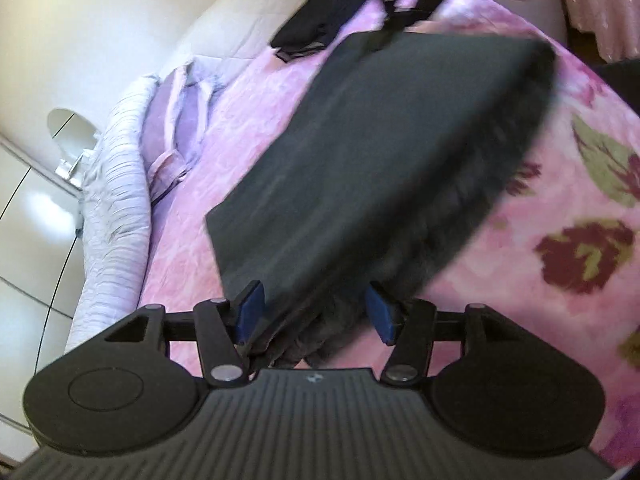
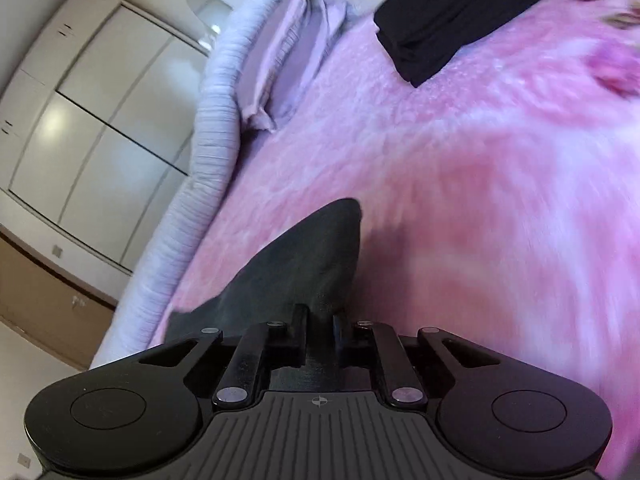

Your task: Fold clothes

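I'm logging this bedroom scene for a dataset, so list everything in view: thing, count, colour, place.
Dark garment: one, charcoal grey, spread over the blanket, its near end between the left gripper's fingers; a corner pinched by the right gripper.
Folded clothes: one stack, black, far end of the bed.
Blanket: one, pink with dark red flowers and green leaves, covering the bed.
Pillow: one, lilac, at the bed's edge.
Bed edge: one, pale lilac, ribbed, padded.
Wardrobe: one, glossy white, beside the bed.
Left gripper: one, black with blue pads, fingers apart around the garment.
Right gripper: one, black, fingers closed on the garment corner.
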Available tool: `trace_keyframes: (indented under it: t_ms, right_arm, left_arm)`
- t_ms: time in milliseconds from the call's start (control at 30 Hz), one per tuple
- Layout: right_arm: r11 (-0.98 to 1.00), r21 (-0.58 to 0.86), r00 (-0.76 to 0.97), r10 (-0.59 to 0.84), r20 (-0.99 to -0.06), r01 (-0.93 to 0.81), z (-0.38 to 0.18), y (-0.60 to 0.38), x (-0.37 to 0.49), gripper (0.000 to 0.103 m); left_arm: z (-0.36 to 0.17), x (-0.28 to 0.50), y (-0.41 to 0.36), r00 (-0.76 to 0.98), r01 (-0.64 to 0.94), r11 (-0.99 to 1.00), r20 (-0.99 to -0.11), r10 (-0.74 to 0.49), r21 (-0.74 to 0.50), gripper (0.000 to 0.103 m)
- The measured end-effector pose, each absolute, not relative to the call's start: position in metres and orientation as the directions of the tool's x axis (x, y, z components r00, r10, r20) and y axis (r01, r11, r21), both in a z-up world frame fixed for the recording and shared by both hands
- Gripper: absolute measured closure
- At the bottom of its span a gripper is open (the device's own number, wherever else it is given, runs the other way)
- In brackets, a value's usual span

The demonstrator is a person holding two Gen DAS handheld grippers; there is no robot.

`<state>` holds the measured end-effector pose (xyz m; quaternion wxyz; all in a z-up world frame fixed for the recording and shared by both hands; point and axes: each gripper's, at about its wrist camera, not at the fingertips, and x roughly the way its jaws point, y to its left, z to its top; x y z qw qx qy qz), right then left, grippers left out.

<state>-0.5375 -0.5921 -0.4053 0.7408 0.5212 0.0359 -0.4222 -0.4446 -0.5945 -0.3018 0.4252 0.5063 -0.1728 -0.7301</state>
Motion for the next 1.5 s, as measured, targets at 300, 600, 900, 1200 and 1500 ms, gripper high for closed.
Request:
trace_keyframes:
  t_ms: [300, 600, 900, 1200, 1500]
  right_arm:
    - [0.431, 0.285, 0.513, -0.646, -0.566, 0.856, -0.35, -0.49, -0.49, 0.049]
    - [0.776, -0.516, 0.469, -0.631, -0.618, 0.364, -0.396, -0.319, -0.379, 0.033]
    - [0.668, -0.734, 0.408, -0.708, -0.577, 0.122, -0.435, -0.331, -0.337, 0.068]
    - [0.698, -0.676, 0.446, -0.696, -0.563, 0.236, -0.362, -0.324, -0.387, 0.078]
    - [0.645, -0.721, 0.406, -0.748, -0.525, 0.254, -0.395, -0.286, -0.419, 0.075]
  left_arm:
    - [-0.338, -0.442, -0.568, -0.089, 0.126, -0.559, -0.552, -0.829, 0.82, 0.04]
    - [-0.348, -0.435, -0.561, -0.089, 0.11, -0.58, -0.574, -0.814, 0.807, 0.046]
    - [-0.329, -0.436, -0.559, -0.109, 0.263, -0.549, -0.541, -0.834, 0.793, 0.025]
    - [-0.335, -0.493, -0.56, -0.121, 0.178, -0.419, -0.403, -0.907, 0.89, 0.028]
    - [-0.325, -0.517, -0.527, -0.048, 0.198, -0.49, -0.491, -0.87, 0.849, 0.07]
